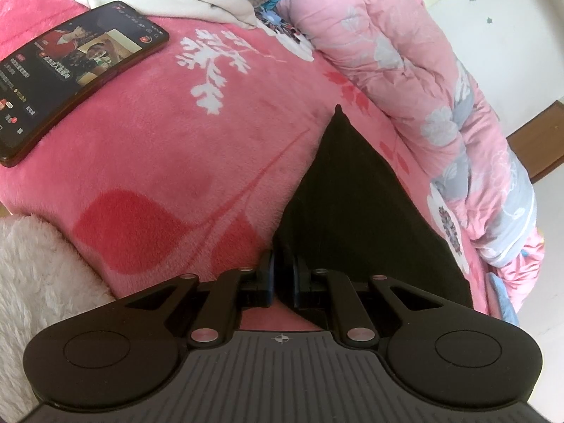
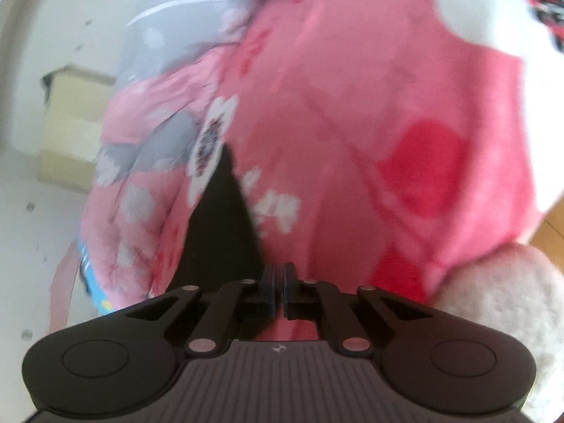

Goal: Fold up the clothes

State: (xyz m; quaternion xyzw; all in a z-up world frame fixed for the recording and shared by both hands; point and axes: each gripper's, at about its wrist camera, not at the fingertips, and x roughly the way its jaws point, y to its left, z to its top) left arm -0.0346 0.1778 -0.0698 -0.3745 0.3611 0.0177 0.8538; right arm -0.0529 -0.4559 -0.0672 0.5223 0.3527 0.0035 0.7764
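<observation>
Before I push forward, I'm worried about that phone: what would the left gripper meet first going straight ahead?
Not the phone, which lies far off to the left. The left gripper, shut on the black garment, points along that cloth, then the pink blanket and probably the rumpled quilt; depth is unclear.

Right gripper (image 2: pixel 278 275) jaws closed, pinching edge of black cloth garment (image 2: pixel 222 232). Garment runs forward-left over fuzzy pink floral blanket (image 2: pixel 370 105). Pink-grey quilt (image 2: pixel 141 134) left, white fluffy fabric (image 2: pixel 500 303) lower right. Motion-blurred.
</observation>
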